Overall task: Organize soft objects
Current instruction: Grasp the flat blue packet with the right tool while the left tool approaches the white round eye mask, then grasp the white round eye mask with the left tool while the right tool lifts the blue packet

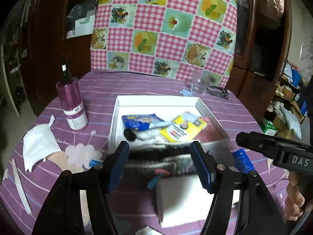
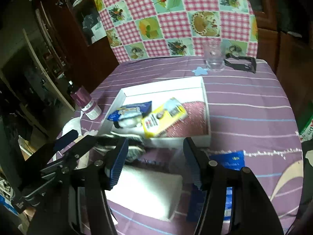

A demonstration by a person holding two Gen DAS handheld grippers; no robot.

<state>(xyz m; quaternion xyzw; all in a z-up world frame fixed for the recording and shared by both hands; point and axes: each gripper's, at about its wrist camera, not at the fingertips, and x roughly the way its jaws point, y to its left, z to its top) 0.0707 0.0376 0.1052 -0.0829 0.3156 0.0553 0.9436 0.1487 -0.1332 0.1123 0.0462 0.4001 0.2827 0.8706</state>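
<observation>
Several packets already lie inside the shallow white cardboard box (image 1: 195, 102). Just before its near wall, a blurred black-and-white fuzzy item (image 1: 156, 156) sits between the left gripper's (image 1: 159, 164) wide jaws, ungrasped; the right gripper (image 2: 154, 162) gapes over the white foam block (image 2: 144, 192).

Worktop (image 1: 230, 105) cloth purple, thin pale stripes. Box (image 1: 156, 99) white; inside, yellow packet (image 1: 182, 127), blue packet (image 1: 140, 121), glittery maroon pad (image 1: 209, 131). Bottle (image 1: 71, 105) magenta, white label. Backdrop cloth (image 1: 166, 25) pink gingham, picture squares.

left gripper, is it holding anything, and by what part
Nothing is gripped: the left gripper is open, its blue pads wide apart over a blurred black-and-white striped soft item.
</observation>
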